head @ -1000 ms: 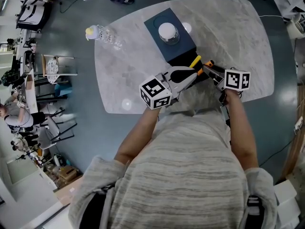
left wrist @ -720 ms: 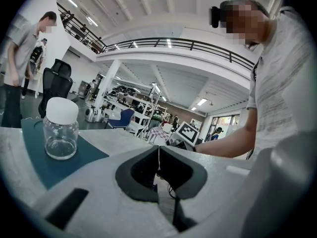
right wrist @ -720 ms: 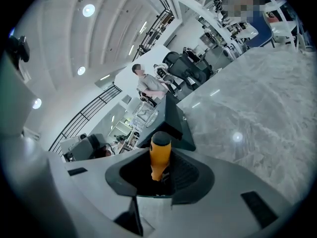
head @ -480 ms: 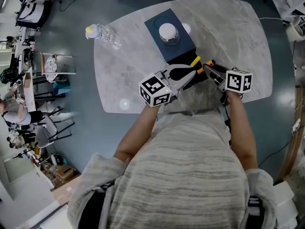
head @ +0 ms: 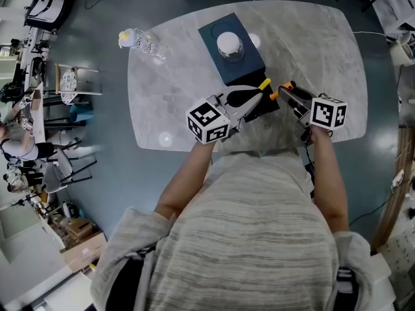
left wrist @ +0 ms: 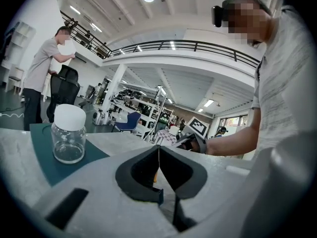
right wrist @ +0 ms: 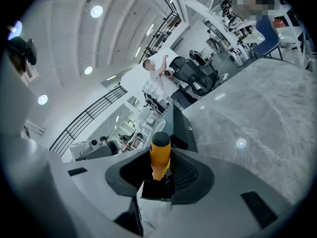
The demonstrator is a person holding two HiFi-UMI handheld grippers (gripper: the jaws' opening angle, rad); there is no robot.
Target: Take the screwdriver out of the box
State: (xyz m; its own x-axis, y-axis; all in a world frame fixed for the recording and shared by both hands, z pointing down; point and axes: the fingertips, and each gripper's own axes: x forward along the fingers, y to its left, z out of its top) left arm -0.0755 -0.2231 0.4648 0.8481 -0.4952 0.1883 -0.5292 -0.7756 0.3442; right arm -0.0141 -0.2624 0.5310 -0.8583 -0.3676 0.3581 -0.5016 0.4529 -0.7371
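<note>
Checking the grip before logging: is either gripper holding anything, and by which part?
The right gripper holds the screwdriver by its orange handle, with the black end cap sticking out past the jaws. The left gripper is shut on nothing.

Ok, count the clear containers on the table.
2. A glass jar with a white lid stands on the dark box; a plastic bottle lies near the table's far left edge. Others may be hidden under the person's body.
</note>
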